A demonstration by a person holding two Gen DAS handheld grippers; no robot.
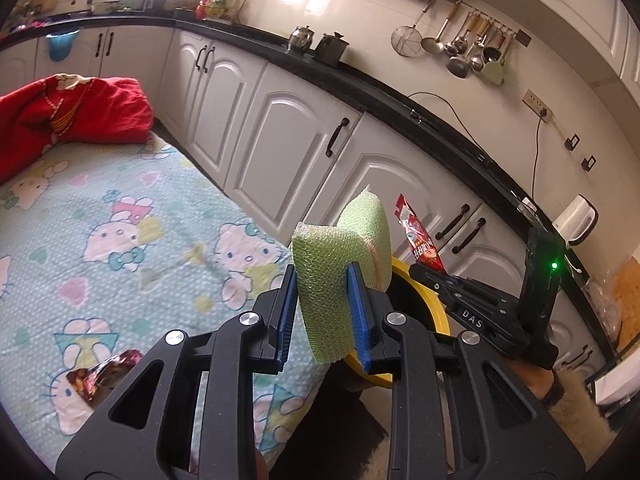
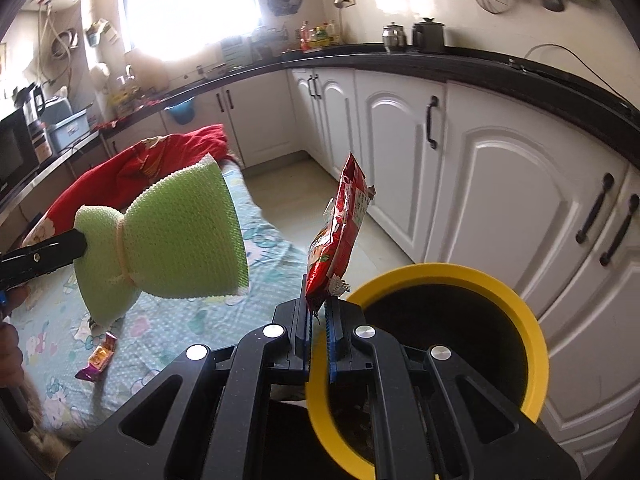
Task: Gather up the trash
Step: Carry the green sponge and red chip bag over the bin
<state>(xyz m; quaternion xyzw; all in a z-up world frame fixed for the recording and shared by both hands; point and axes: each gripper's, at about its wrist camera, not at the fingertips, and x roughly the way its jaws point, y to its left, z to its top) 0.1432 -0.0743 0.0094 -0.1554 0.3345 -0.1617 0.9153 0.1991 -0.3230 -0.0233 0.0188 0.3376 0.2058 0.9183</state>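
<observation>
Foam netting (image 1: pixel 340 268), green mesh, pinched in left hand-held gripper (image 1: pixel 324 316); crinkly red wrapper (image 2: pixel 340 232) in right.

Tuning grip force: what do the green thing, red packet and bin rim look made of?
Green thing: soft foam netting, matte, dimpled mesh, cinched by a band; it pinches in at the left tongs. Red packet: thin glossy printed film, crinkled, standing stiff from the right tongs. Bin rim: probably moulded plastic, smooth yellow with a slight sheen.

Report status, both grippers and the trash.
Left gripper shut on green foam. Right gripper shut on red wrapper, beside yellow-rimmed bin. Path unobstructed.
</observation>
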